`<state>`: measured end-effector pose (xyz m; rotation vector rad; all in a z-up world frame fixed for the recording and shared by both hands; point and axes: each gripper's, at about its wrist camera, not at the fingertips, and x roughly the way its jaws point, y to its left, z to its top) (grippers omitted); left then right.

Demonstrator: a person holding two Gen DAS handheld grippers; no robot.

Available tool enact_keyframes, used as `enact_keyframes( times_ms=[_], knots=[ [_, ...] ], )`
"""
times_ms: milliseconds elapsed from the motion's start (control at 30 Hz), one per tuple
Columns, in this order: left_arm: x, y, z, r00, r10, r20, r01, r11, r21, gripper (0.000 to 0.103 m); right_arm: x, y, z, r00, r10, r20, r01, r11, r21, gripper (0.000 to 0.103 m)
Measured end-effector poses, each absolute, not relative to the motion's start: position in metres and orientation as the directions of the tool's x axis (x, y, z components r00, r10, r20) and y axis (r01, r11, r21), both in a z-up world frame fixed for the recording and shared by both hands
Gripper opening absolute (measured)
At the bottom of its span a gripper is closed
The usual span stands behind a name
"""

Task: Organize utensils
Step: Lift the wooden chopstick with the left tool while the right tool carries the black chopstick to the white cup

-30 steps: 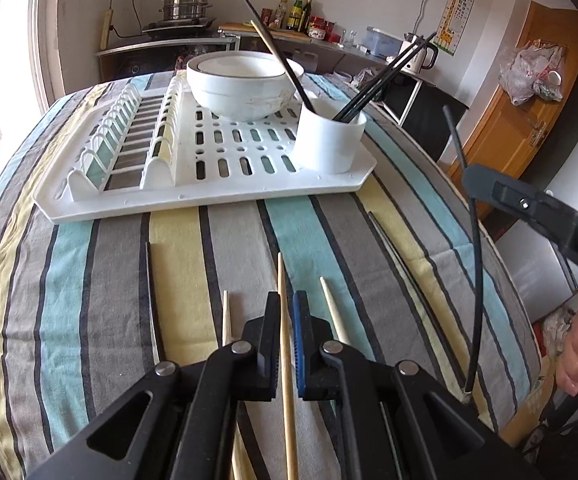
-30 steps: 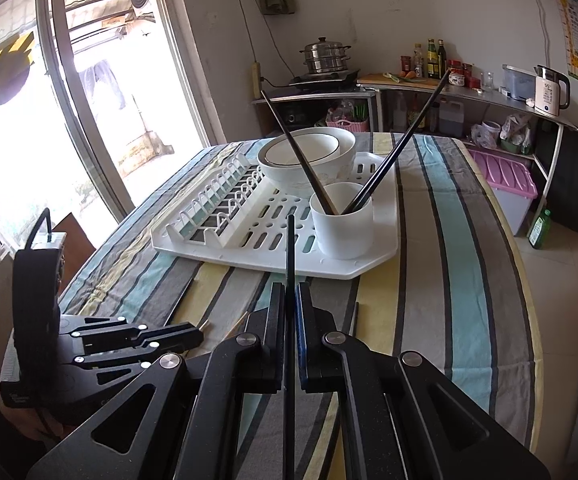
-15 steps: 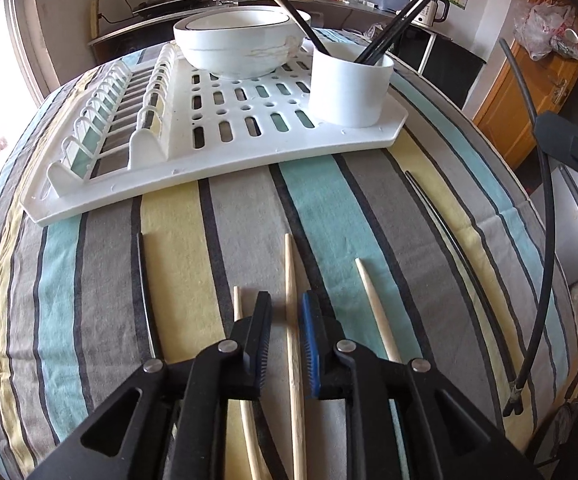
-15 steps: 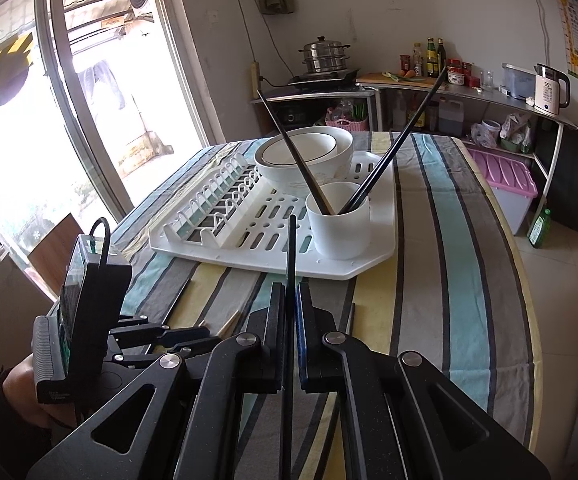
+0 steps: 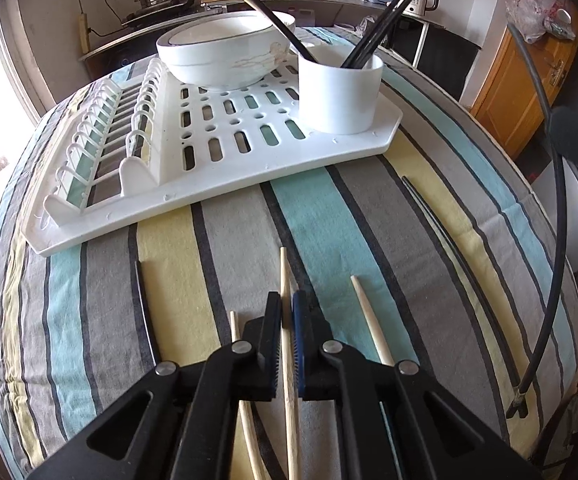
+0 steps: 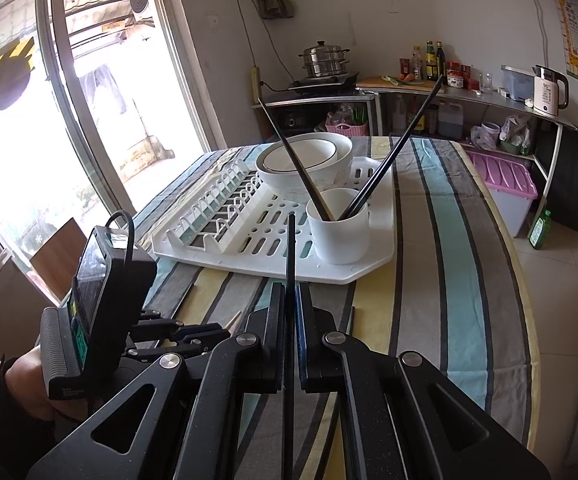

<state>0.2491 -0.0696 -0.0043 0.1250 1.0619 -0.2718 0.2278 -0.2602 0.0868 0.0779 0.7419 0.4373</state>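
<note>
Over at the window side of the striped surface (image 5: 89,312) lies a thin black chopstick (image 5: 145,312), flat and untouched; just beside it a pale wooden one (image 5: 235,332) runs under the left tongs (image 5: 287,320); those tongs have just been closing and now pinch the middle wooden chopstick (image 5: 285,272) near its far end, which looks like the way to lift it clear of its neighbours; a third wooden chopstick (image 5: 365,312) lies just to their right, and a second black one (image 5: 441,224) lies well apart toward the edge. Beyond them sits the white drying rack (image 5: 249,176) with a bowl (image 5: 225,56) and a white cup (image 5: 339,96); the cup already holds several dark chopsticks leaning outward, so I judge it the place where the rest belong. The right tongs (image 6: 289,320) are clamped on a black chopstick (image 6: 290,248), held off the cloth and aimed toward the cup, seemingly ready for dropping in.
</note>
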Motion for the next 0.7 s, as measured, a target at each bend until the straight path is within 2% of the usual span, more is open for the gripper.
enact_keyframes(
  times_ms=[333, 700],
  knots=[
    [0.228, -0.038, 0.066, 0.617, -0.281, -0.735, 0.25, 0.956, -0.155, 0.006, 0.223, -0.264, 0.098, 0.676, 0.43, -0.599, -0.363, 0.901, 0.238, 0.005],
    [0.208, -0.022, 0.095, 0.681, -0.314, -0.662, 0.256, 0.948, -0.187, 0.006, 0.212, -0.266, 0.115, 0.708, 0.432, -0.559, -0.366, 0.901, 0.233, 0.005]
  ],
)
